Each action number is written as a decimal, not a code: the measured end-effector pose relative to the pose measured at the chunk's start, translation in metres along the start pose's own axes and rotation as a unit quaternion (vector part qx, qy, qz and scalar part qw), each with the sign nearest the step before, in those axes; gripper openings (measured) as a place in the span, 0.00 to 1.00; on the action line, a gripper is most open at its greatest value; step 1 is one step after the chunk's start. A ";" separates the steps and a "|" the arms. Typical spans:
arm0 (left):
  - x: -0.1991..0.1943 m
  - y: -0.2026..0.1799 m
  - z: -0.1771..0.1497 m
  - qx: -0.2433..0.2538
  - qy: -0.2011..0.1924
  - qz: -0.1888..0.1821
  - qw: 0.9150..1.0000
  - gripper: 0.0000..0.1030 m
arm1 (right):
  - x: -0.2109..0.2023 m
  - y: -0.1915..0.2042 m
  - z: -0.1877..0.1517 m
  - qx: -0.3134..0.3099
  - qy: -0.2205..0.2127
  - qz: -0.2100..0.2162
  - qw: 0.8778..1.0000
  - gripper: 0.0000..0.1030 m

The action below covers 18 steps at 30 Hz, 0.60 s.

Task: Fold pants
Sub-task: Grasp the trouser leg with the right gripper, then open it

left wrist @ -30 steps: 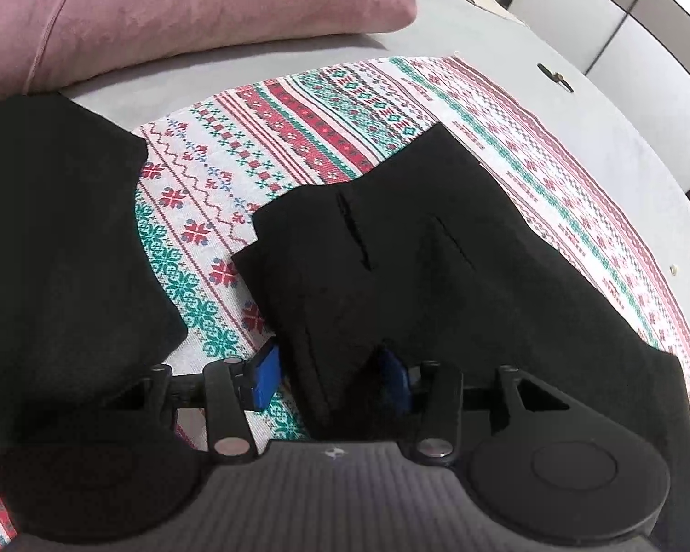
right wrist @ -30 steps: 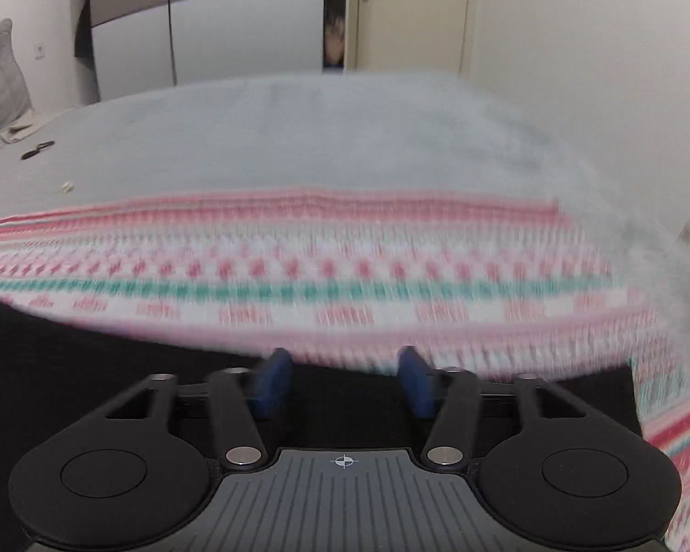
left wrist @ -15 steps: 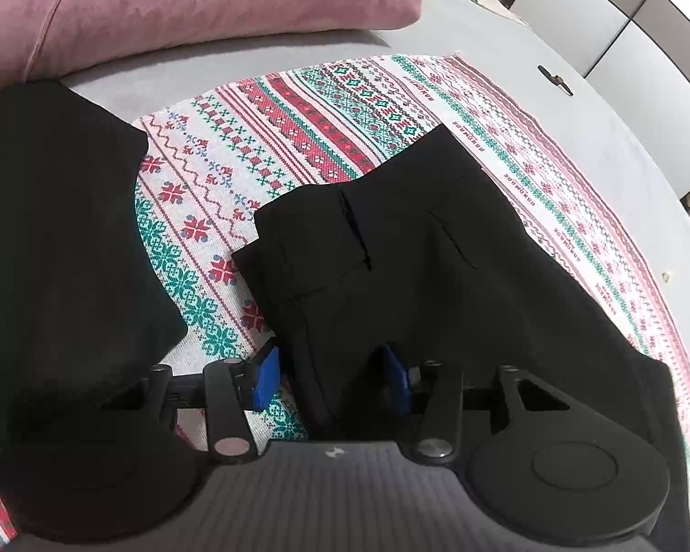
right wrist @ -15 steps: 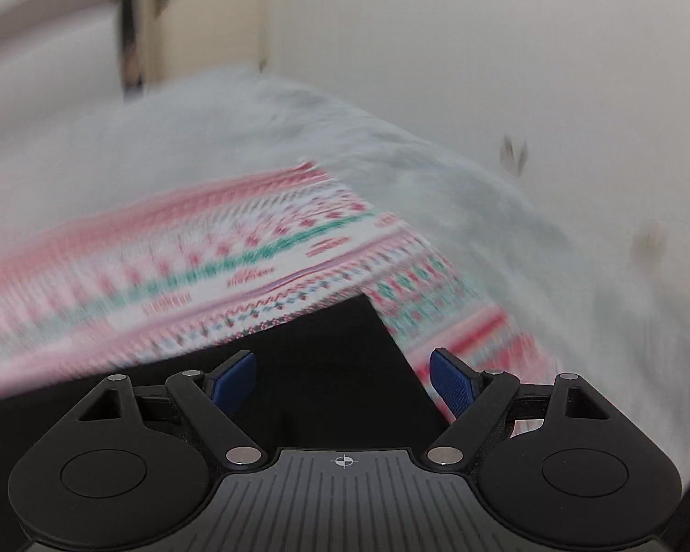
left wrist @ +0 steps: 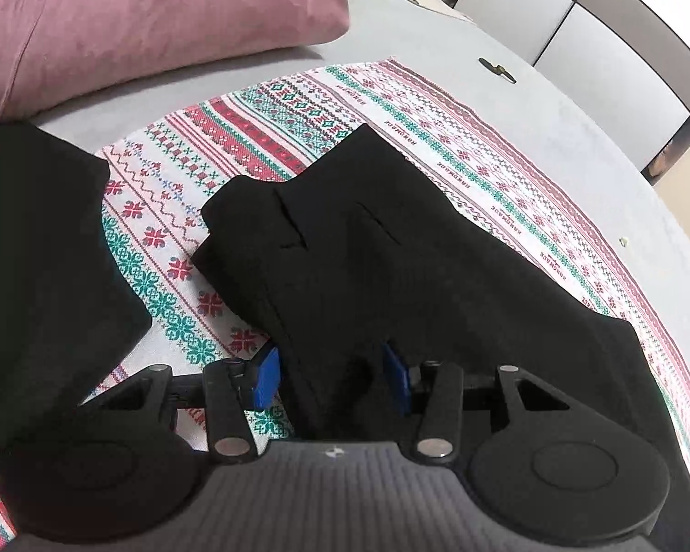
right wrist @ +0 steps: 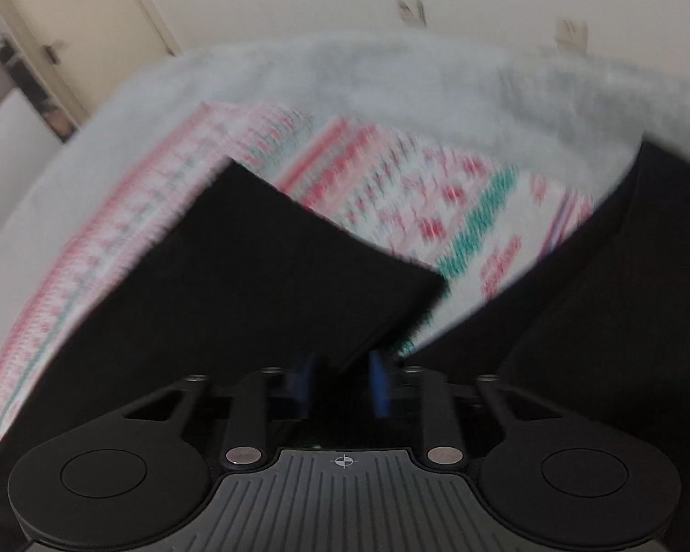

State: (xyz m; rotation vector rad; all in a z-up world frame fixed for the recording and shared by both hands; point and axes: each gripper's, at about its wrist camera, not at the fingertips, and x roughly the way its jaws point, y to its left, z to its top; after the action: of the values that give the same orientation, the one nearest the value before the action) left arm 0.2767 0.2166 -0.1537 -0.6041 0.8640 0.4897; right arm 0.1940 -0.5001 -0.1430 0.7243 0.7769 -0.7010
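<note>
right view: patterned cloth [right wrist: 391, 175] motion-blurred | pants [left wrist: 391, 267] hem — cut off (lower right edge)

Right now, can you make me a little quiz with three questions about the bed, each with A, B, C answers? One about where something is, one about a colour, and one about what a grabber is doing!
1. Where do the black pants lie?
A. on the patterned cloth
B. on the pink pillow
C. on the floor

2. What colour is the pillow at the top of the left wrist view?
A. green
B. pink
C. yellow

3. What is between the blue pads of the right gripper?
A. nothing at all
B. a corner of the pillow
C. an edge of black fabric

Answers:
1 A, the patterned cloth shows all round the pants.
2 B, it is plainly pink against the grey bed.
3 C, the jaws are closing with a black fabric edge between them.
</note>
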 end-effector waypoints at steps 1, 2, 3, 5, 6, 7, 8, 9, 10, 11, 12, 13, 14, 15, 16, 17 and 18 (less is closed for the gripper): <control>0.000 0.002 0.002 -0.004 0.000 -0.001 1.000 0.68 | 0.006 -0.004 0.002 0.004 -0.006 -0.002 1.000 0.14; 0.000 0.005 0.004 -0.010 0.000 -0.003 1.000 0.68 | 0.008 -0.004 0.003 0.001 -0.008 -0.006 1.000 0.14; 0.000 0.008 0.006 -0.016 -0.001 -0.003 1.000 0.68 | 0.008 -0.004 0.004 -0.001 -0.009 -0.007 1.000 0.14; -0.004 0.013 0.011 -0.025 -0.013 0.004 1.000 0.68 | 0.004 -0.008 0.007 0.017 -0.013 -0.010 1.000 0.16; -0.005 0.016 0.013 -0.028 -0.019 0.009 0.999 0.68 | 0.002 -0.012 0.009 0.030 -0.021 -0.012 0.999 0.16; -0.005 0.019 0.016 -0.032 -0.024 0.014 0.999 0.68 | 0.002 -0.016 0.011 0.036 -0.027 -0.008 0.999 0.16; -0.005 0.021 0.018 -0.034 -0.026 0.019 0.999 0.68 | 0.006 -0.018 0.012 0.031 -0.028 -0.001 0.999 0.14; -0.002 0.024 0.020 -0.036 -0.024 0.024 0.999 0.68 | 0.010 -0.019 0.012 0.019 -0.025 0.002 0.999 0.14; 0.001 0.028 0.022 -0.041 -0.017 0.029 0.999 0.68 | 0.011 -0.019 0.013 0.009 -0.027 0.003 1.000 0.10; 0.005 0.033 0.023 -0.053 -0.007 0.030 0.998 0.68 | 0.011 -0.020 0.013 0.006 -0.030 0.003 1.000 0.08; 0.009 0.039 0.025 -0.065 0.003 0.031 0.997 0.68 | 0.009 -0.020 0.015 0.009 -0.037 0.005 0.999 0.07; 0.012 0.045 0.025 -0.077 0.014 0.033 0.996 0.68 | 0.006 -0.020 0.016 0.012 -0.050 0.006 0.999 0.06; 0.015 0.049 0.024 -0.086 0.023 0.033 0.995 0.68 | 0.001 -0.018 0.018 0.010 -0.065 0.004 0.998 0.06; 0.017 0.052 0.023 -0.094 0.030 0.029 0.995 0.68 | -0.005 -0.014 0.019 0.005 -0.081 0.011 0.997 0.05; 0.017 0.055 0.023 -0.100 0.033 0.024 0.994 0.68 | -0.009 -0.010 0.020 -0.005 -0.092 0.021 0.995 0.05; 0.016 0.056 0.024 -0.101 0.034 0.021 0.994 0.67 | -0.011 -0.006 0.020 -0.020 -0.097 0.021 0.995 0.05; 0.015 0.056 0.024 -0.100 0.034 0.020 0.994 0.66 | -0.008 -0.003 0.020 -0.034 -0.095 0.013 0.995 0.05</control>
State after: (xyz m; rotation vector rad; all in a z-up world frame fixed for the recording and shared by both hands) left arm 0.2634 0.2758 -0.1694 -0.7914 0.8991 0.5981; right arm 0.1949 -0.5145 -0.1272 0.5956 0.6133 -0.7060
